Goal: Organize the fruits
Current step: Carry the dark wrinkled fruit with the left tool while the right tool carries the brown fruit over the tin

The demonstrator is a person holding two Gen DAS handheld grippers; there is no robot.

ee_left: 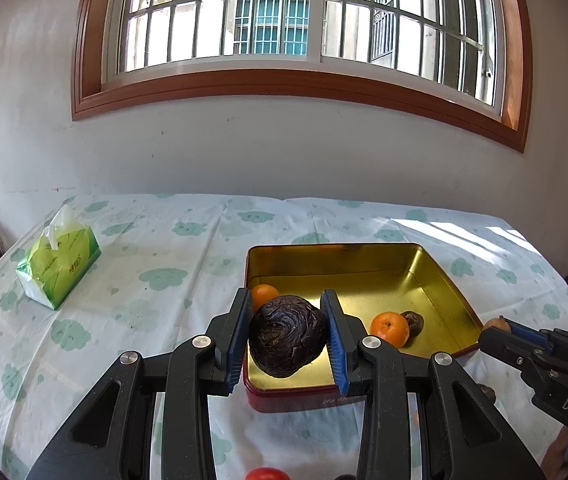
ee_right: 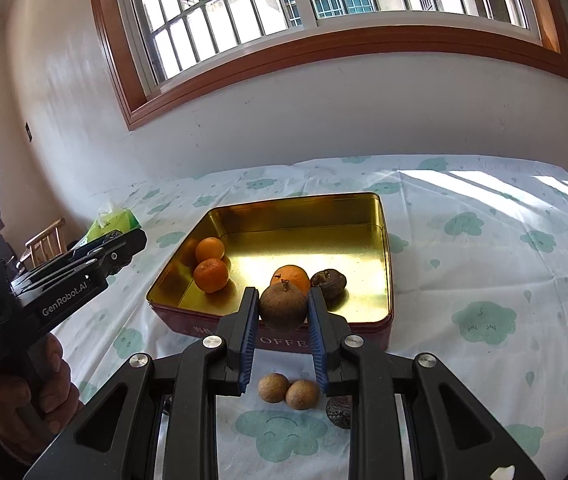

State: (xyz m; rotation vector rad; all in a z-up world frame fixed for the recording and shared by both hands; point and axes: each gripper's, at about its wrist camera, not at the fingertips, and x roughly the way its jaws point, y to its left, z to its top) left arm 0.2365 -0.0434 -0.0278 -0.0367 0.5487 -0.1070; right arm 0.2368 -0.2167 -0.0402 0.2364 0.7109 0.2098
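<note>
My left gripper [ee_left: 287,301] is shut on a large, dark purple wrinkled fruit [ee_left: 288,338], held above the near left corner of the open gold-lined tin [ee_left: 364,276]. In the right wrist view my right gripper [ee_right: 283,294] is shut on a round brown fruit [ee_right: 284,308] just before the tin's near wall [ee_right: 324,248]. Inside the tin lie three oranges [ee_right: 211,275] [ee_right: 210,248] [ee_right: 290,274] and a small dark wrinkled fruit [ee_right: 329,282]. On the cloth below my right gripper lie two small brown fruits [ee_right: 273,387] [ee_right: 302,394] and a dark one [ee_right: 339,410].
A green tissue pack [ee_left: 58,268] lies at the table's far left. A red round thing [ee_left: 267,474] shows at the bottom edge, under my left gripper. A hand [ee_right: 24,392] grips the left gripper's handle. The wall and a barred window stand behind the table. A chair [ee_right: 46,242] stands at the left.
</note>
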